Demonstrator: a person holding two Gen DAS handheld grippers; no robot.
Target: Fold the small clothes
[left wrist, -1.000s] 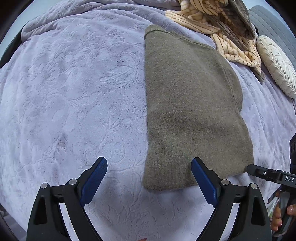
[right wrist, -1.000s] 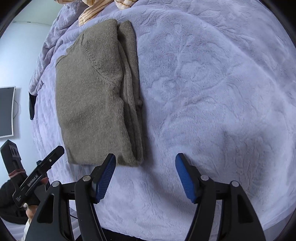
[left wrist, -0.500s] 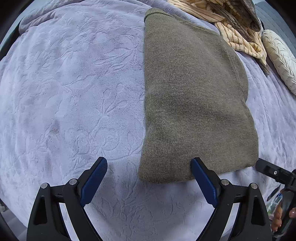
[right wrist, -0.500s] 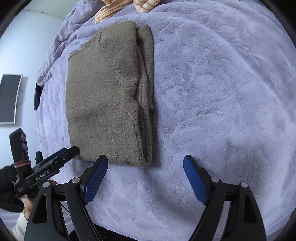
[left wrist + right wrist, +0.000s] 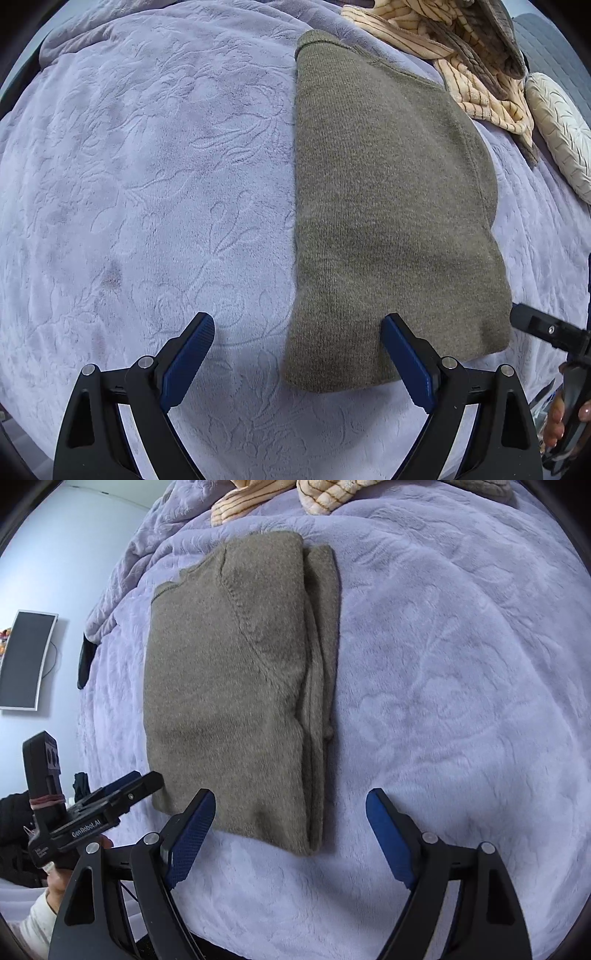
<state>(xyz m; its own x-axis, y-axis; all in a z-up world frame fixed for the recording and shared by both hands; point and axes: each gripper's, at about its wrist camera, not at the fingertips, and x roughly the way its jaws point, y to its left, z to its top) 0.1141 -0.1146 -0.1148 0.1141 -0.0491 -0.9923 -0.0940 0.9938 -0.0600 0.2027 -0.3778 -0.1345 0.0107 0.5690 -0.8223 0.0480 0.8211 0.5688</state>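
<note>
A folded olive-brown knit sweater (image 5: 388, 203) lies flat on the lilac embossed bedspread (image 5: 147, 184). My left gripper (image 5: 298, 321) points straight down over the sweater's near left corner, open, with nothing between its blue pads. In the right wrist view the same sweater (image 5: 229, 679) shows its stacked folded layers along the right edge. My right gripper (image 5: 291, 796) hovers open above the near right corner, pads clear of the cloth. The left gripper (image 5: 110, 805) also shows at the lower left of the right wrist view.
A heap of cream striped clothes (image 5: 472, 62) sits beyond the sweater, with a white ribbed cushion (image 5: 557, 125) at the far right. A hand (image 5: 55, 882) in a white sleeve holds the left tool. A wall screen (image 5: 26, 661) hangs beyond the bed.
The right gripper's jaws have spread wider and it has shifted, so the sweater's near right corner now sits between them. The left gripper has drawn slightly closer to the sweater's near left corner.
</note>
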